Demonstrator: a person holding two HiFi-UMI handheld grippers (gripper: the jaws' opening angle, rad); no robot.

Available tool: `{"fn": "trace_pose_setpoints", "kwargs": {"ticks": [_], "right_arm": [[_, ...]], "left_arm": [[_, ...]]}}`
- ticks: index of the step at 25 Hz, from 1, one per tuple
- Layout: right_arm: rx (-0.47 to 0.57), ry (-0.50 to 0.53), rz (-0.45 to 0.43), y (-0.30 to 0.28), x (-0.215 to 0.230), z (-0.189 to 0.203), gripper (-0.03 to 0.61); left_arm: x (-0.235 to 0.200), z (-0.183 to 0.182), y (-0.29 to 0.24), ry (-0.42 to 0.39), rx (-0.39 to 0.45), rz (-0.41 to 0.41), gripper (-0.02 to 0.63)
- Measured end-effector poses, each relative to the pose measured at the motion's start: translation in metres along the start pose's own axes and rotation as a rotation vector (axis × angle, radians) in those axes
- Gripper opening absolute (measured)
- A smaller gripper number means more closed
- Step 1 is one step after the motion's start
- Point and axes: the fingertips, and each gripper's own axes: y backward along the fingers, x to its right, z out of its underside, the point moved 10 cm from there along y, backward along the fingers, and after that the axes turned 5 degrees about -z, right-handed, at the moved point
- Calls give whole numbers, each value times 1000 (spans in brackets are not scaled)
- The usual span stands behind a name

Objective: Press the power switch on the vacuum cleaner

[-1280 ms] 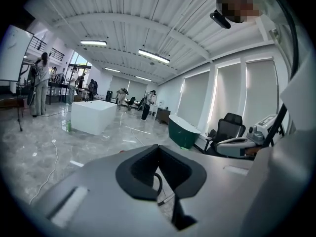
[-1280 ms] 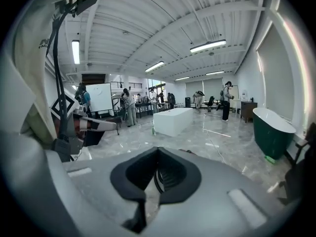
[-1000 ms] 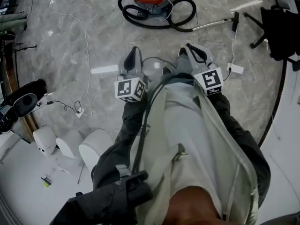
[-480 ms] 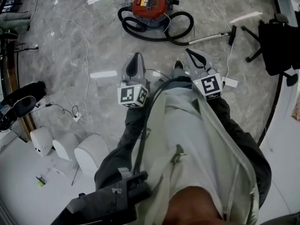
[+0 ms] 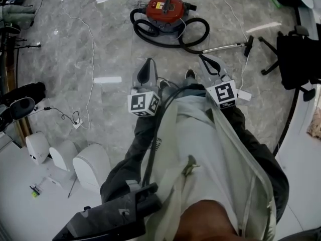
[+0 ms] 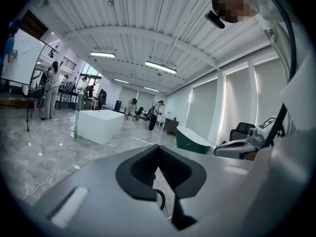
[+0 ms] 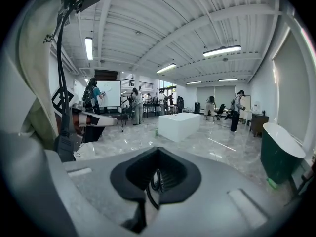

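The red vacuum cleaner (image 5: 168, 7) sits on the marble floor at the top of the head view, with its black hose (image 5: 193, 36) coiled round it and a metal wand (image 5: 225, 47) lying to its right. My left gripper (image 5: 147, 63) and right gripper (image 5: 202, 59) are held out in front of the person's body, well short of the vacuum and touching nothing. Each one's jaws are together with nothing between them. In the left gripper view my left gripper (image 6: 158, 148) points out across the hall, as does my right gripper (image 7: 158, 149) in its own view.
A black office chair (image 5: 296, 39) stands at the right. A thin white cable (image 5: 92, 44) snakes down the floor at the left. White rounded units (image 5: 90, 162) sit at the lower left. A white block (image 7: 178, 125), a green tub (image 7: 281, 147) and several people stand farther off.
The vacuum has slid lower in the head view and looks nearer, as the person walks toward it. Both grippers keep the same pose, shut.
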Motion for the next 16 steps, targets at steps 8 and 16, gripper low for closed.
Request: {"fn": "trace_pose_setpoints", "kwargs": {"ticks": [8,16], "right_arm": [[-26,15,2,-18,-28,-3,0],[-38,8,27,-25,-34,-6,0]], "left_arm": [[-38,3,8,25,-5,-8,2],[-48,2,2,30,-8,23,2]]}}
